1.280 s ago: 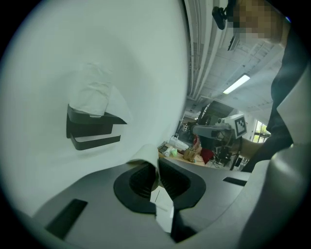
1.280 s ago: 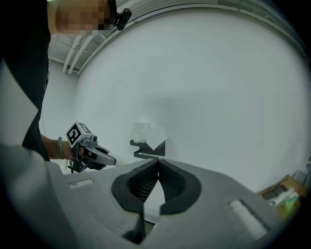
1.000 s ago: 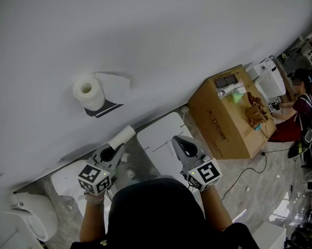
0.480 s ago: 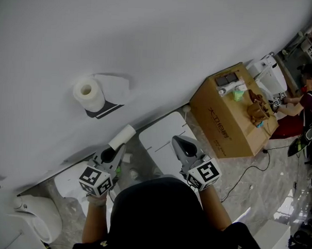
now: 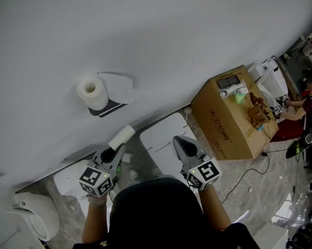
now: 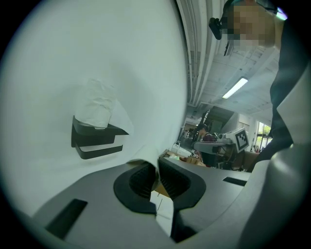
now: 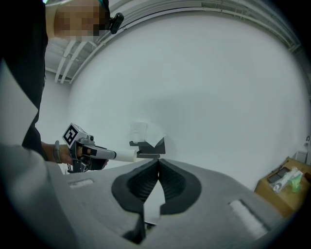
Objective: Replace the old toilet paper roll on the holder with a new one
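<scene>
A white toilet paper roll rests on top of a black wall holder, with a loose sheet hanging against the white wall. My left gripper is shut on a bare white tube, which points up toward the holder from below it. In the left gripper view its pads pinch the tube's wall, with the holder ahead to the left. My right gripper is shut and empty, to the right of the left one. The right gripper view shows the tube tip close beside the holder.
A brown cardboard box with small items on top stands on the floor at the right. White flat panels lie below the grippers. A white toilet is at lower left. A seated person is at the far right.
</scene>
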A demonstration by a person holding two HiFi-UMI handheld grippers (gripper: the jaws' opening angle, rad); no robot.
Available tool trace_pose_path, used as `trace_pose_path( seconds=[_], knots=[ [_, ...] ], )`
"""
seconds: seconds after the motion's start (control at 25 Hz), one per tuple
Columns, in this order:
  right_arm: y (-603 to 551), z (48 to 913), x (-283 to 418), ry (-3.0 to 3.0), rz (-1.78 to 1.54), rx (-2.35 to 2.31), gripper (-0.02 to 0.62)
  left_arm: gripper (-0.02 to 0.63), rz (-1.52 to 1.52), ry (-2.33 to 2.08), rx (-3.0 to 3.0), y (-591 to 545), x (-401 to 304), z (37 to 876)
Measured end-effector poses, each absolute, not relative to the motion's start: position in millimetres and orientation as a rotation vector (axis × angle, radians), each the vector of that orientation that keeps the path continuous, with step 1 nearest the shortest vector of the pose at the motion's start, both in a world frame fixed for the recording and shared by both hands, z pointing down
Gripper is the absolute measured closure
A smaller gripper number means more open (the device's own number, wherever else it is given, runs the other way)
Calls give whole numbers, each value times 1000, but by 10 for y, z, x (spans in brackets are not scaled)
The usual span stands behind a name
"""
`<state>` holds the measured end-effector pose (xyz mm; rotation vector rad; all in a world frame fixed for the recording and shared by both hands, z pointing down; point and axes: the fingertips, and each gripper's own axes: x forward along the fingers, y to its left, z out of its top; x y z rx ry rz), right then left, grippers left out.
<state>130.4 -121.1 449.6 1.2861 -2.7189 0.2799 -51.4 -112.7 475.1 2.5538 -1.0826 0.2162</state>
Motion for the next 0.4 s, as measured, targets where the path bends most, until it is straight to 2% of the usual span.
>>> trace_pose_path(
  seconds=[0.4],
  knots=[
    [-1225,4525,1195,-2722,295,1253,597,572,205,-1115,2532,-1120,-615,4755]
  ],
)
